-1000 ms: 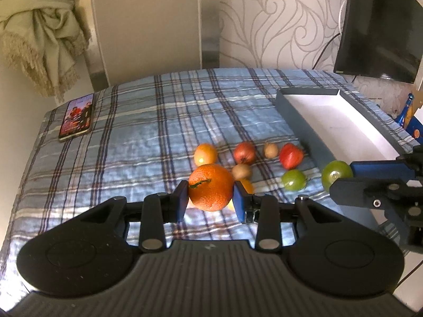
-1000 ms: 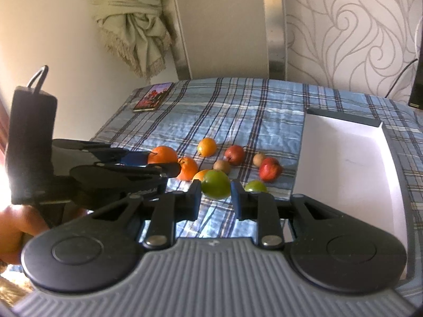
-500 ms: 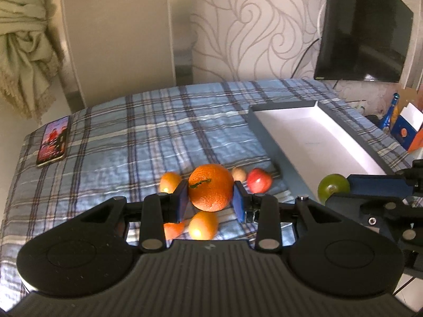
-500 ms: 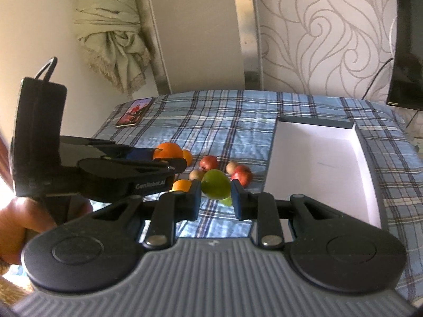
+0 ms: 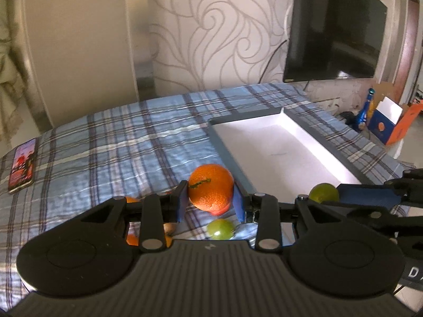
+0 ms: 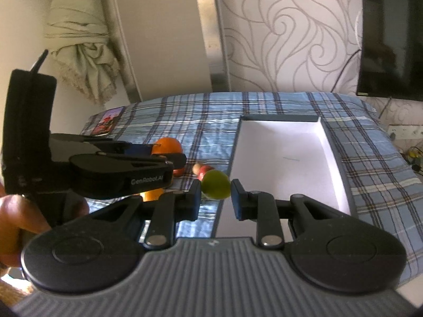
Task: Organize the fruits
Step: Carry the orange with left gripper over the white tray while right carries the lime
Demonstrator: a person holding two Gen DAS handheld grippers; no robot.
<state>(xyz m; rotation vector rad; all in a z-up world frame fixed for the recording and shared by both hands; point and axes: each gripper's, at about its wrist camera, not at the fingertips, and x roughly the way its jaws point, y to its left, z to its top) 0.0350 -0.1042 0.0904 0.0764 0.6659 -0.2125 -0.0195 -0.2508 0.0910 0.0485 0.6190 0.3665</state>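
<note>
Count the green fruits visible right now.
2: one green fruit gripped in the right tongs, one loose green fruit on the bedspread below the left tongs; others may be hidden.

Both tongs are black plastic on a ribbed grey base, each with two round black discs at the near corners and two flat link bars fixed by silver rivets. The left tongs [image 5: 210,202] carry blue pads [image 5: 238,203] on their tips; the right tongs [image 6: 215,195] have dark ones. In the right view, at 9 o'clock, the left tool's side reads "GenRoboLAI" in white, with a tall black block and thin cable behind, gripped by a hand [image 6: 15,227].
</note>
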